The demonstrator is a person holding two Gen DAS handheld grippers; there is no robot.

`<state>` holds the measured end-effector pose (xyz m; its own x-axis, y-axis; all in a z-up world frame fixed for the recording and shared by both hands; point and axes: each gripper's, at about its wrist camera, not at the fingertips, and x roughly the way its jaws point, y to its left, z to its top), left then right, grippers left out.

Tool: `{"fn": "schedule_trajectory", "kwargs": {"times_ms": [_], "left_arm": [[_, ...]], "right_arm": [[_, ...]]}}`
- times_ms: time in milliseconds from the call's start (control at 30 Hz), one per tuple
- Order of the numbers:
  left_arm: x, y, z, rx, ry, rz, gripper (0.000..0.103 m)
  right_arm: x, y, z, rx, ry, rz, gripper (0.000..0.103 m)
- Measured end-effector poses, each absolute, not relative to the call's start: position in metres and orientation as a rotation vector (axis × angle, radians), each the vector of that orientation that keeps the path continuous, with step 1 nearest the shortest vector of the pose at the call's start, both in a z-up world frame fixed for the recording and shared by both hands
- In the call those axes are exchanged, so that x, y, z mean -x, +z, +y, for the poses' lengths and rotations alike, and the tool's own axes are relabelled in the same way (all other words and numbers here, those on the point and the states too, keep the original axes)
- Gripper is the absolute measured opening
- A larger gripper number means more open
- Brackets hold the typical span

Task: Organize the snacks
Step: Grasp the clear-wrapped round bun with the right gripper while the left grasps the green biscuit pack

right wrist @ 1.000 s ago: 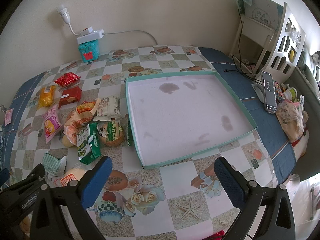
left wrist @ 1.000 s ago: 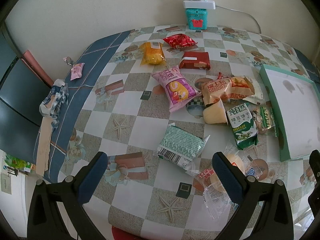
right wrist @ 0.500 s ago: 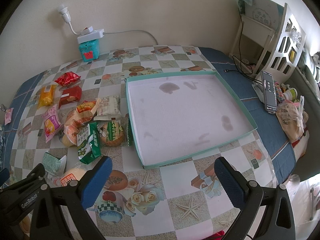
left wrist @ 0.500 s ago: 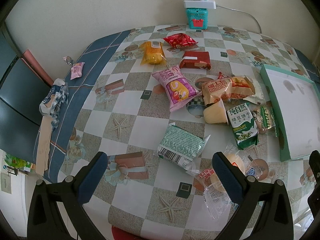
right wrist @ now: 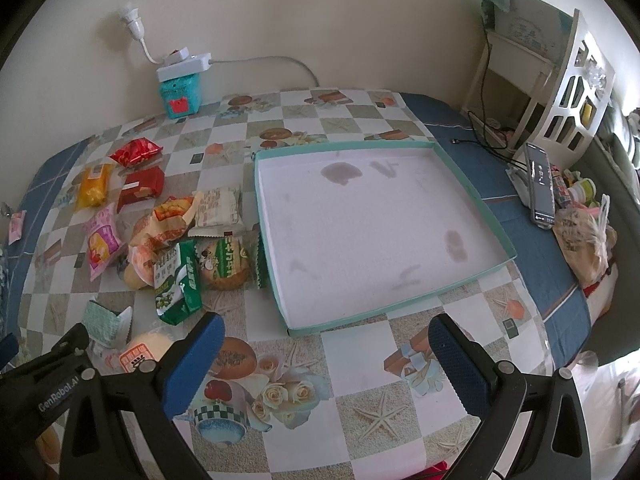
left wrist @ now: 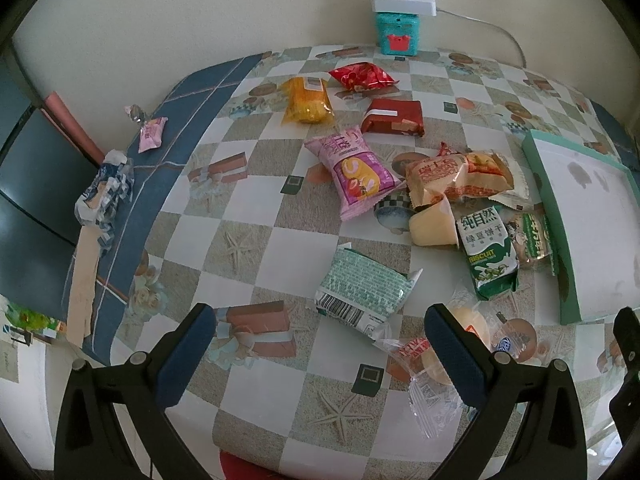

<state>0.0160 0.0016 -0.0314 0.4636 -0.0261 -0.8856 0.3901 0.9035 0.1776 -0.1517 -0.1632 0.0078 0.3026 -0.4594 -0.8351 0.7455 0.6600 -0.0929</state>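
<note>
Several snack packets lie on the checked tablecloth: a pale green packet (left wrist: 362, 290), a pink packet (left wrist: 354, 170), an orange packet (left wrist: 308, 100), a red bag (left wrist: 362, 76), a dark red packet (left wrist: 394, 118), a green biscuit packet (left wrist: 486, 250) and clear-wrapped buns (left wrist: 428, 360). A teal-rimmed white tray (right wrist: 472, 192) stands empty to their right; its edge also shows in the left wrist view (left wrist: 554, 216). My left gripper (left wrist: 316, 346) is open, above the near table edge, short of the pale green packet. My right gripper (right wrist: 324, 354) is open, in front of the tray.
A teal box (left wrist: 398, 32) under a white power strip stands at the back wall. A small pink sachet (left wrist: 152, 136) and crumpled wrapper (left wrist: 106, 192) lie on the blue left border. A phone (right wrist: 540, 186), a bag (right wrist: 586, 236) and a white shelf (right wrist: 560, 76) are at right.
The left wrist view has crept slightly forward over the table. The right gripper and the snacks have not moved.
</note>
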Motion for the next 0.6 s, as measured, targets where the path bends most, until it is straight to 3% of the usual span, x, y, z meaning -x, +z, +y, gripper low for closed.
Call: {"fn": "schedule_trajectory", "kwargs": {"times_ms": [600], "left_arm": [[-0.067, -0.065, 0.053, -0.171, -0.135, 1.258, 0.103]], "right_arm": [[0.093, -0.049, -0.121, -0.397, -0.369, 1.197, 0.103]]}}
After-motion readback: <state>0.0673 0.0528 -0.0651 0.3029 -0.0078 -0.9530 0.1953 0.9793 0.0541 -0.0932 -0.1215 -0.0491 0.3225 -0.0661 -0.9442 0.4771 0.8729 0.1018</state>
